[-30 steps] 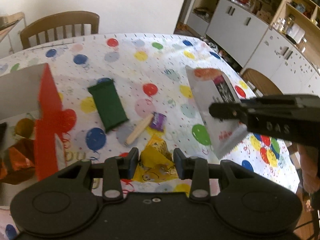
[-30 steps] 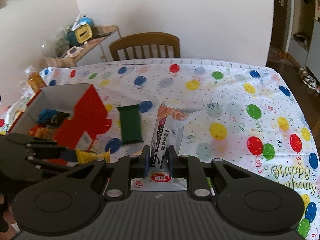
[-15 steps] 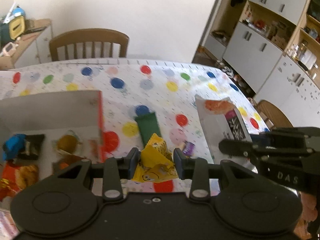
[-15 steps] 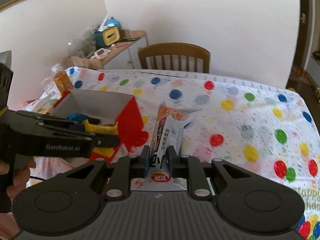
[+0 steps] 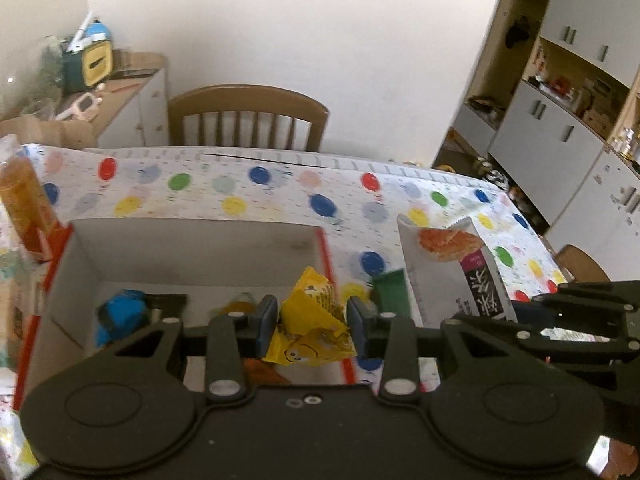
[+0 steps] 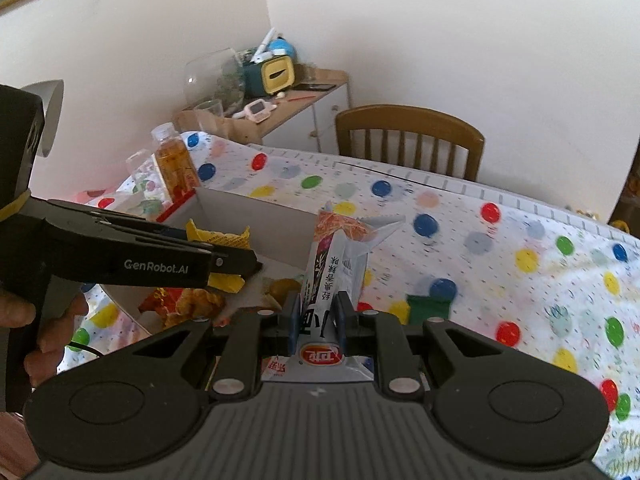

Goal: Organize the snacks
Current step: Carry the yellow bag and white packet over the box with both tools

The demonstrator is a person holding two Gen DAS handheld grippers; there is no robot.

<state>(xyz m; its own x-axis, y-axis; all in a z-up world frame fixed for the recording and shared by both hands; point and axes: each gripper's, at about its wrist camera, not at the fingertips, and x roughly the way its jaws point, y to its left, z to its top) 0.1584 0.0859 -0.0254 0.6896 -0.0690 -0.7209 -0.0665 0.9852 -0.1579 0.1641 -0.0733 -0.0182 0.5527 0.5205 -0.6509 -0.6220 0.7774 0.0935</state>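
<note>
My left gripper [image 5: 311, 322] is shut on a yellow snack packet [image 5: 310, 324] and holds it over the right part of the open red-and-white box [image 5: 192, 248]. It shows from the side in the right wrist view [image 6: 240, 258], with the yellow packet [image 6: 218, 240] above the box. My right gripper [image 6: 318, 316] is shut on a silver-white cracker bag [image 6: 334, 256], held upright just right of the box; the bag also shows in the left wrist view [image 5: 452, 268]. A blue packet [image 5: 120, 312] and orange snacks [image 6: 184, 302] lie in the box.
A green packet [image 6: 428, 306] lies on the balloon-print tablecloth [image 6: 520, 240] right of the box. An orange drink bottle [image 6: 174, 160] stands behind the box. A wooden chair [image 5: 246, 120] is at the table's far side. A cluttered sideboard [image 6: 280, 96] stands at the back left.
My left gripper has swung left with the yellow packet, from over the table to over the box. My right gripper has followed with the cracker bag to the box's right side.
</note>
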